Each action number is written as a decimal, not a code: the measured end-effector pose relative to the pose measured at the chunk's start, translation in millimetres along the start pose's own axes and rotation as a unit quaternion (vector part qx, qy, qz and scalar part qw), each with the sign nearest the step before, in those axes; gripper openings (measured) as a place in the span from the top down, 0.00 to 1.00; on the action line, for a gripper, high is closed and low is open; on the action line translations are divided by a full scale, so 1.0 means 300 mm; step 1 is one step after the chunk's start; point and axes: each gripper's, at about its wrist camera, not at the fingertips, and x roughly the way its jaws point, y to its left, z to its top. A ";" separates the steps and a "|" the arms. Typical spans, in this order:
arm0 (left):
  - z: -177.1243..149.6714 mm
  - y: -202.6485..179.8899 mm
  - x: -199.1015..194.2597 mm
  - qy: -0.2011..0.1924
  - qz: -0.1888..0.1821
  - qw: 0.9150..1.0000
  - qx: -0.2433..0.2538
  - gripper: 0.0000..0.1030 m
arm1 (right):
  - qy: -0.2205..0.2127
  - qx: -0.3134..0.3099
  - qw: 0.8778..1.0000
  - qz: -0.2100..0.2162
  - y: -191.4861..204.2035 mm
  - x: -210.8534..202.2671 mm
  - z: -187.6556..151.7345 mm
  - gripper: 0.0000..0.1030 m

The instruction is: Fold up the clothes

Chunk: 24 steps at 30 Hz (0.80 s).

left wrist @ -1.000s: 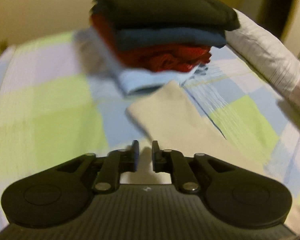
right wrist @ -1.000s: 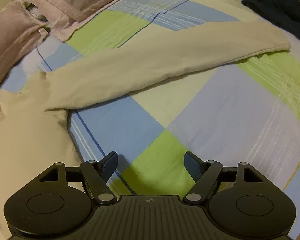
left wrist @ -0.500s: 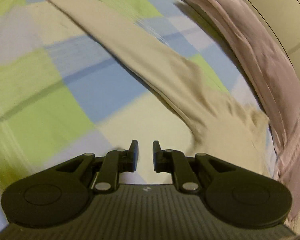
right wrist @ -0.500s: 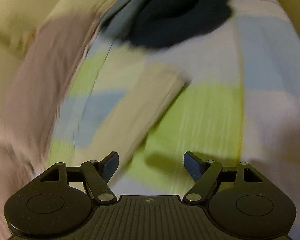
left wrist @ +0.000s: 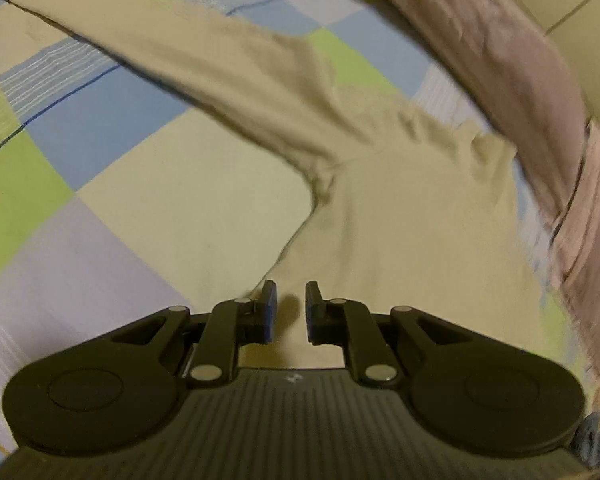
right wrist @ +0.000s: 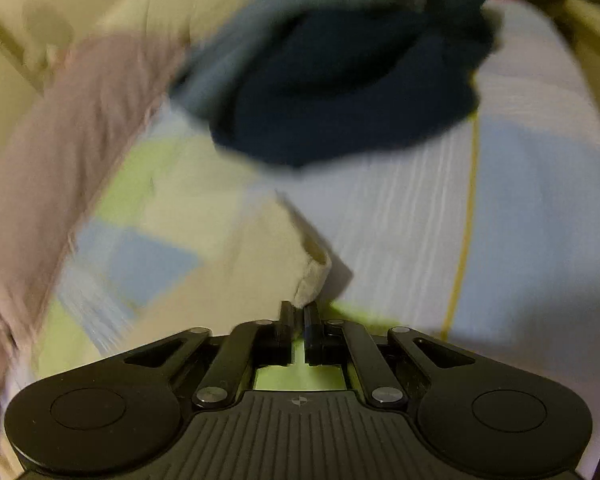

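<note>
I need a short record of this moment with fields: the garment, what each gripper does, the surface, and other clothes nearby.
garment: beige long-sleeved top, spread flat, one sleeve stretched out
left gripper: jaws slightly apart over the top's body, gripping nothing
right gripper: jaws closed on the sleeve cuff
surface: checked bedsheet
nearby: dark blue clothes, unfolded; mauve cloth along the edge

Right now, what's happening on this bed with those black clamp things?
A person is folding clothes with a handheld gripper in each hand. The right gripper has pinched the cuff of a cream top's sleeve. The left gripper, slightly open, hovers over the cream top, holding nothing. It lies on a checked bedsheet; a dark clothes pile waits beyond.
</note>
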 end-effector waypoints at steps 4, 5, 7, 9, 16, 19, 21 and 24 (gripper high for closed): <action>0.069 -0.014 0.001 -0.013 0.002 0.999 0.035 0.85 | 0.005 -0.093 0.994 -0.063 0.139 -0.053 0.020 0.41; 0.100 -0.024 0.004 -0.018 -0.003 0.999 0.045 0.84 | -0.018 -0.131 0.988 -0.082 0.178 -0.087 0.008 0.41; 0.170 -0.061 0.018 -0.029 -0.012 0.997 0.075 0.81 | -0.042 -0.204 0.975 -0.073 0.291 -0.124 -0.021 0.41; 0.247 -0.114 0.048 -0.040 -0.023 0.992 0.113 0.78 | -0.009 -0.259 0.966 -0.007 0.447 -0.078 -0.085 0.41; 0.517 -0.328 0.246 -0.041 -0.078 0.968 0.234 0.63 | 0.126 -0.416 0.872 0.225 1.027 0.140 -0.365 0.41; 0.593 -0.392 0.337 -0.020 -0.107 0.957 0.270 0.60 | 0.158 -0.462 0.832 0.262 1.247 0.243 -0.507 0.41; 0.620 -0.421 0.393 0.003 -0.124 0.947 0.297 0.60 | 0.159 -0.468 0.827 0.268 1.275 0.276 -0.541 0.41; 0.624 -0.452 0.469 0.019 -0.128 0.933 0.336 0.63 | 0.155 -0.472 0.823 0.275 1.292 0.317 -0.578 0.41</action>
